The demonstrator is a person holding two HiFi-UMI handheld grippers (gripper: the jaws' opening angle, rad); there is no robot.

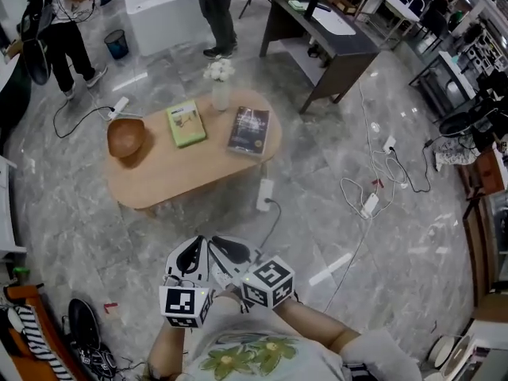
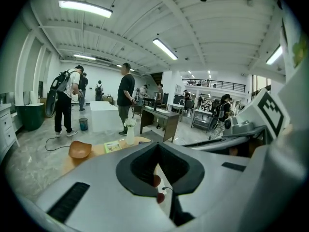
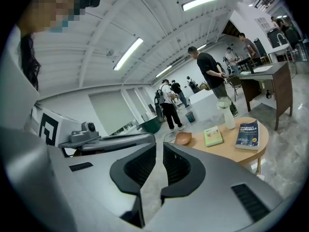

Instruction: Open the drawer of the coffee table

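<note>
So both grippers are hanging side by side at about 6 o'clock in the head view, the left gripper (image 1: 190,259) and the right gripper (image 1: 232,251) both sitting with their jaws closed on nothing. The coffee table (image 1: 190,173) is sitting well apart from them at roughly 12 o'clock, and I'm not making out its drawer from any view. It's carrying a wooden bowl (image 1: 125,136) at its 9 o'clock end, a green book (image 1: 186,124) near the middle, a vase (image 1: 220,86) at 12 o'clock and a dark book (image 1: 249,129) toward 3 o'clock.
</note>
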